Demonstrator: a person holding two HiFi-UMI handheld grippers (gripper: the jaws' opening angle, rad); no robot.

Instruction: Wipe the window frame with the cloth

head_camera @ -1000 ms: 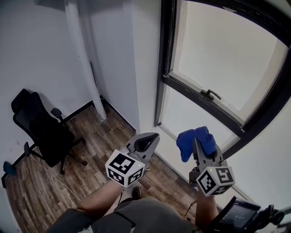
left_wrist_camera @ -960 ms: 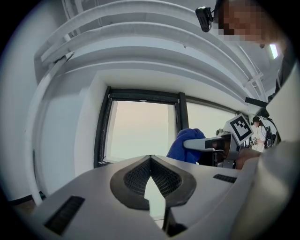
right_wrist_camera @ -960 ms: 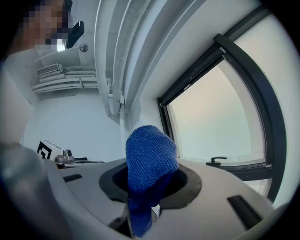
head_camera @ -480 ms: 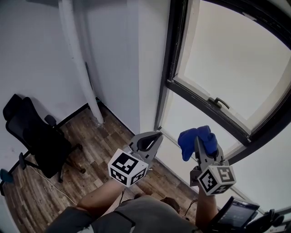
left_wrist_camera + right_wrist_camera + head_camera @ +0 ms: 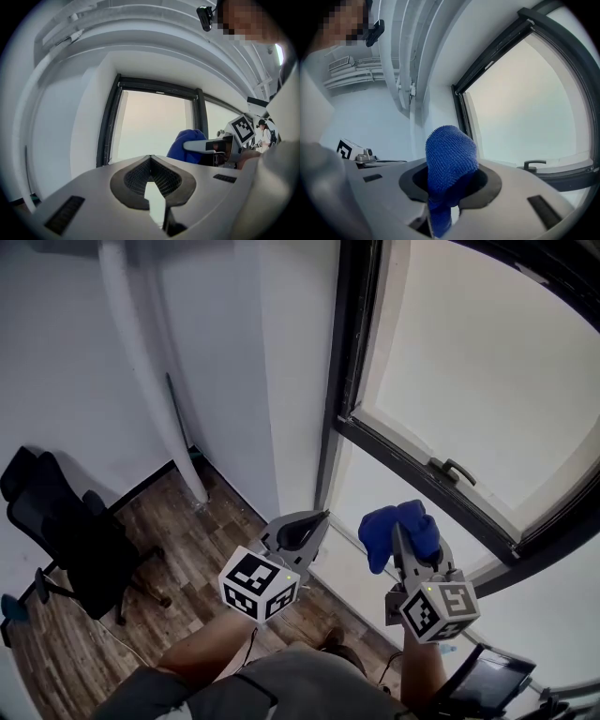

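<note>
Cloth [image 5: 382, 525] stays clenched in the fingers of the right gripper [image 5: 405, 542], bulging past their tips toward the window frame [image 5: 349, 352] at twelve o'clock; left gripper [image 5: 317, 519] stays closed, empty.

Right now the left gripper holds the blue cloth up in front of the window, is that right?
Not the left. The blue cloth is clamped in the right gripper, as the right gripper view shows. The left gripper is shut on nothing. The cloth is indeed held up in front of the window.
</note>
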